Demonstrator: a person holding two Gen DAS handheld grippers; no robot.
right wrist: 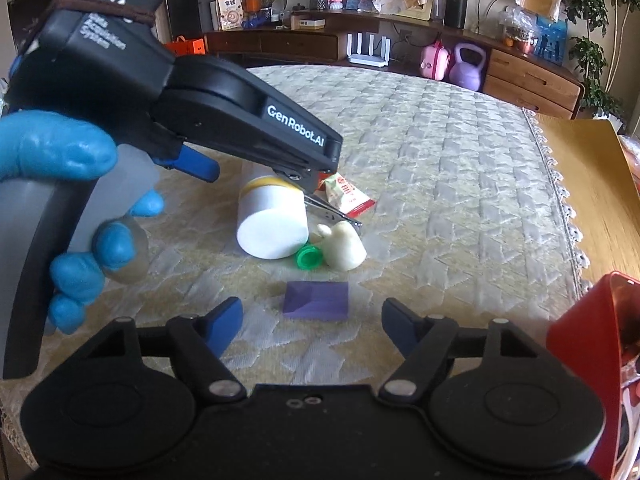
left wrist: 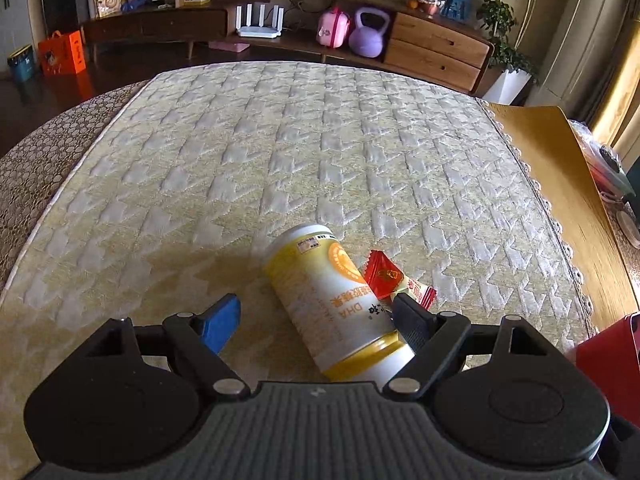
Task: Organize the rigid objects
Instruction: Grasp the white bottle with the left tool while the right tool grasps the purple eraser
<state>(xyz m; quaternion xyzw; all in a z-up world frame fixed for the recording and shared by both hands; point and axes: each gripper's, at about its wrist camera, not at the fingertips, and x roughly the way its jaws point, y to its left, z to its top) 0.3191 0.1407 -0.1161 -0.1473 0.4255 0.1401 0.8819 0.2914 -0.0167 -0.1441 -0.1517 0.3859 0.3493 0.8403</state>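
Observation:
A white and yellow canister [left wrist: 340, 304] lies on its side on the quilted cloth, between the fingers of my open left gripper [left wrist: 316, 320]; the right finger is at its side. A red snack packet [left wrist: 394, 278] lies just right of it. In the right wrist view the canister [right wrist: 272, 224] lies under the left gripper's body [right wrist: 224, 120], with the packet [right wrist: 348, 196], metal tweezers [right wrist: 334, 212], a green cap [right wrist: 308, 258], a cream-white lump [right wrist: 344, 246] and a purple block [right wrist: 316, 300] nearby. My right gripper [right wrist: 312, 326] is open and empty, just short of the purple block.
The quilted cloth [left wrist: 280, 152] covers the table, with bare yellow-brown tabletop [left wrist: 560, 184] to the right. A red container edge [right wrist: 592, 344] stands at the right, near my right gripper. A gloved hand [right wrist: 68, 184] holds the left gripper. A sideboard [left wrist: 436, 48] stands beyond.

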